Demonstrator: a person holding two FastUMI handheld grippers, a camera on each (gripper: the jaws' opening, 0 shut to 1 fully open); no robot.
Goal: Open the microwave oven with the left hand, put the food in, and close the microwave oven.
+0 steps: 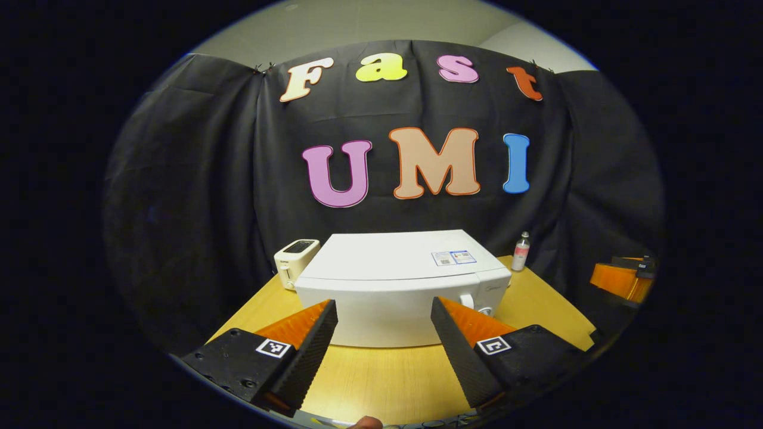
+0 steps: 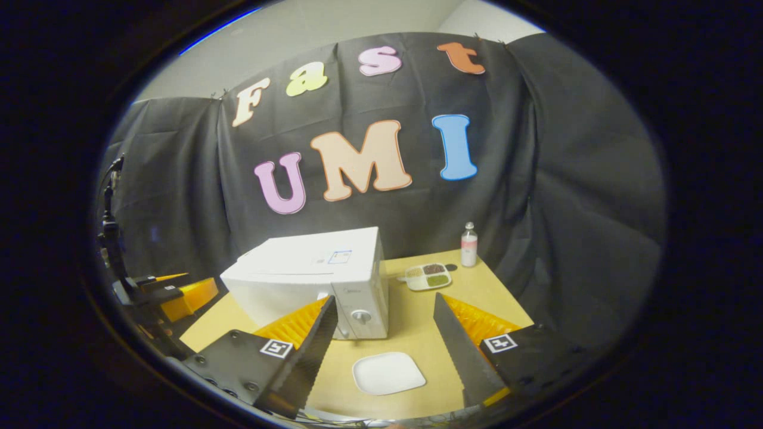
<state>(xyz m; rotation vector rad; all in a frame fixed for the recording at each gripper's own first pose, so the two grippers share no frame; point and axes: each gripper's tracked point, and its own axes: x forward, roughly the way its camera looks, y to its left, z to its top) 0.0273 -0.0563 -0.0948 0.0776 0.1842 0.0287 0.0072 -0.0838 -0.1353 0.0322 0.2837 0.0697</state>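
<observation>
Left gripper view: left tongs point(image 1: 384, 322) spread, facing closed microwave point(image 1: 402, 286) on desk point(image 1: 381, 381). Right tongs point(image 2: 384, 319) spread, empty. Opening not begun; door edge needs reaching.

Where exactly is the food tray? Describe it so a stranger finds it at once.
Start at the white microwave on the wooden table. Behind its right side, near the small bottle, lies the food tray. Unlike the empty white plate in front, it has filled compartments.

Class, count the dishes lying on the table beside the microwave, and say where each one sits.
2. An empty white plate lies in front of the microwave, near its right corner. A divided food tray lies farther back, by the bottle. Others may be hidden behind the microwave.
</observation>
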